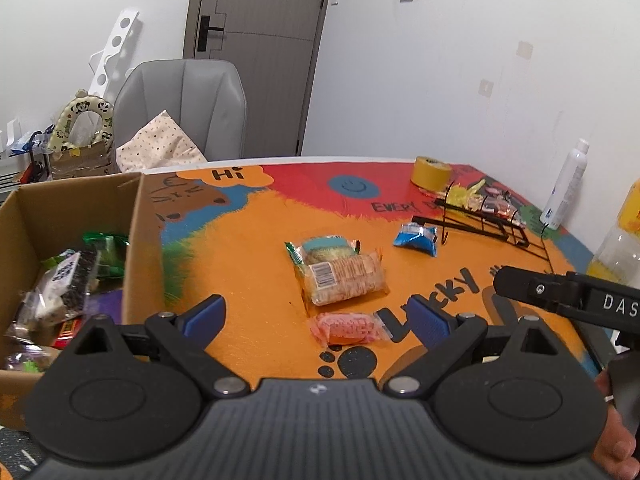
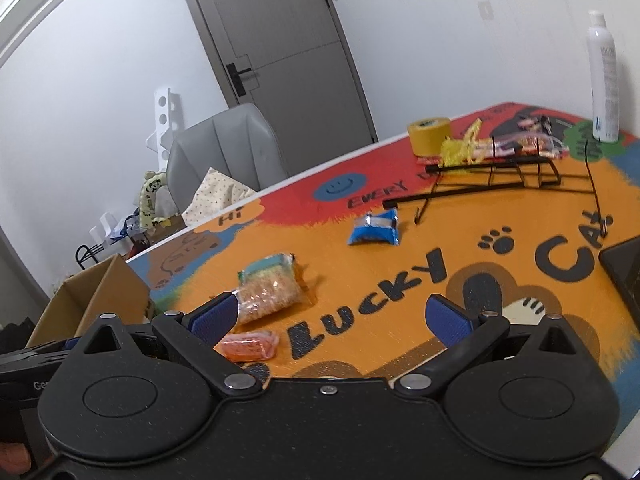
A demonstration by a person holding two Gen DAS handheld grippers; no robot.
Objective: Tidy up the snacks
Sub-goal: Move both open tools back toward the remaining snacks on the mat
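Orange mat (image 1: 256,248) carries the loose snacks: a cracker pack (image 1: 344,278) and pink packet (image 1: 348,328) lie right of the cardboard box (image 1: 132,248), likely awaiting sorting. Left gripper (image 1: 316,320) and right gripper (image 2: 334,316) hover wide open, empty.

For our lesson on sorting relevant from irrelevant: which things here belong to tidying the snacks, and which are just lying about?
Belongs to the job:
brown cardboard box of snacks
clear cracker packet
pink wrapped snack
blue snack pouch
black wire rack

Just lying about:
yellow tape roll
white spray bottle
grey chair
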